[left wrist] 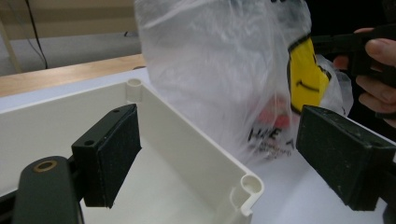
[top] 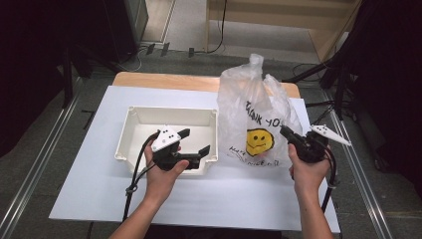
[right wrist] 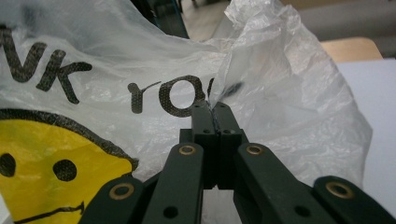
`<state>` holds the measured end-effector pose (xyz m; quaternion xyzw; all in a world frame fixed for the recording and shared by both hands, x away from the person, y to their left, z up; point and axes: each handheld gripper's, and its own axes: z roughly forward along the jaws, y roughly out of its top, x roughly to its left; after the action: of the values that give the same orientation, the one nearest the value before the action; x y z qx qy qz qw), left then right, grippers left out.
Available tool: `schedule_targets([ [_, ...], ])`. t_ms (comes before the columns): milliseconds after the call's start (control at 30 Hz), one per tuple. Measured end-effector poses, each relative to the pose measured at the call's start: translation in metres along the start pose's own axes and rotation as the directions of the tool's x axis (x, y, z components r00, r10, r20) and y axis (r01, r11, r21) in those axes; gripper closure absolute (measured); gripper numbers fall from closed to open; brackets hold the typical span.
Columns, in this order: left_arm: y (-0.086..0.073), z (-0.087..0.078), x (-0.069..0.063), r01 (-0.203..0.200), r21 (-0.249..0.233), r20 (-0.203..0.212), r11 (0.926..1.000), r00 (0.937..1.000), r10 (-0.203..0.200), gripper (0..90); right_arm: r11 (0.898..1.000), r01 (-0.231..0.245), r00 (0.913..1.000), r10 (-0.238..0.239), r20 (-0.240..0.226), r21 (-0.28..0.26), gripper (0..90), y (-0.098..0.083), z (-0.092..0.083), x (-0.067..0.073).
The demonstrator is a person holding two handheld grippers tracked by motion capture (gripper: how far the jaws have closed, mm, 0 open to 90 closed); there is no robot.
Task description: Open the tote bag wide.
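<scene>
**Bag pinched on its right face, left fingers waiting over the bin**

Just right of the white bin (top: 130, 130), the plastic bag (top: 249, 114) stands upright on the white sheet that covers the table (top: 89, 199), its smiley print facing you and its knotted top pointing up. Something reddish shows faintly through the film near the bag's base, too blurred to name.

Your right gripper (right wrist: 212, 109) has its fingers pressed together on a fold of the film, beside the black lettering on the bag's right face. It is only a thin pinch of plastic, so keep the clamp firm and lift slowly; a sharp tug would likely tear the film or let it slide out.

Your left gripper (top: 195, 143) hovers over the bin's right front corner with its fingers spread wide and nothing between them. From its own camera the bin's near wall runs between the two pads, and the bag stands just past that wall.

To do this step well, bring the left fingers to the side of the bag facing the bin and take a second pinch of film. With two holds you can open or lift the bag without tipping it. Keep the left fingers clear of the bin's rim as you cross it.
</scene>
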<state>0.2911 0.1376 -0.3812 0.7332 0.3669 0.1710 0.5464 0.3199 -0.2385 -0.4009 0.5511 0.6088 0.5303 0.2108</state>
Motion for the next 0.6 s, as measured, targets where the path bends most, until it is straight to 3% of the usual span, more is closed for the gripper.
schedule_targets([
  [33, 0.001, 0.001, -0.002, 0.000, -0.003, 0.003, 1.0000, 1.0000, 0.000, 13.8, 0.999, 0.048, 0.9988, -0.048, -0.005, -0.019, 90.0, -0.006, -0.006, 0.009],
  [100, 0.003, 0.004, -0.006, -0.005, -0.008, 0.008, 1.0000, 1.0000, 0.005, 13.6, 0.996, 0.080, 0.9968, -0.080, -0.010, -0.027, 90.0, -0.014, -0.011, 0.016],
  [400, 0.016, 0.012, -0.023, -0.004, -0.032, 0.036, 0.9995, 0.9993, 0.005, 12.8, 0.990, 0.117, 0.9929, -0.118, -0.009, -0.074, 90.0, -0.041, -0.026, 0.024],
  [500, 0.022, 0.017, -0.032, -0.008, -0.037, 0.027, 0.9993, 0.9996, 0.009, 8.8, 0.989, 0.126, 0.9917, -0.128, -0.014, -0.079, 90.0, -0.052, -0.031, 0.023],
  [600, 0.029, 0.021, -0.043, 0.008, -0.041, -0.020, 0.9991, 0.9998, -0.008, 6.8, 0.987, 0.148, 0.9886, -0.150, -0.019, -0.066, 90.0, -0.056, -0.031, 0.024],
])
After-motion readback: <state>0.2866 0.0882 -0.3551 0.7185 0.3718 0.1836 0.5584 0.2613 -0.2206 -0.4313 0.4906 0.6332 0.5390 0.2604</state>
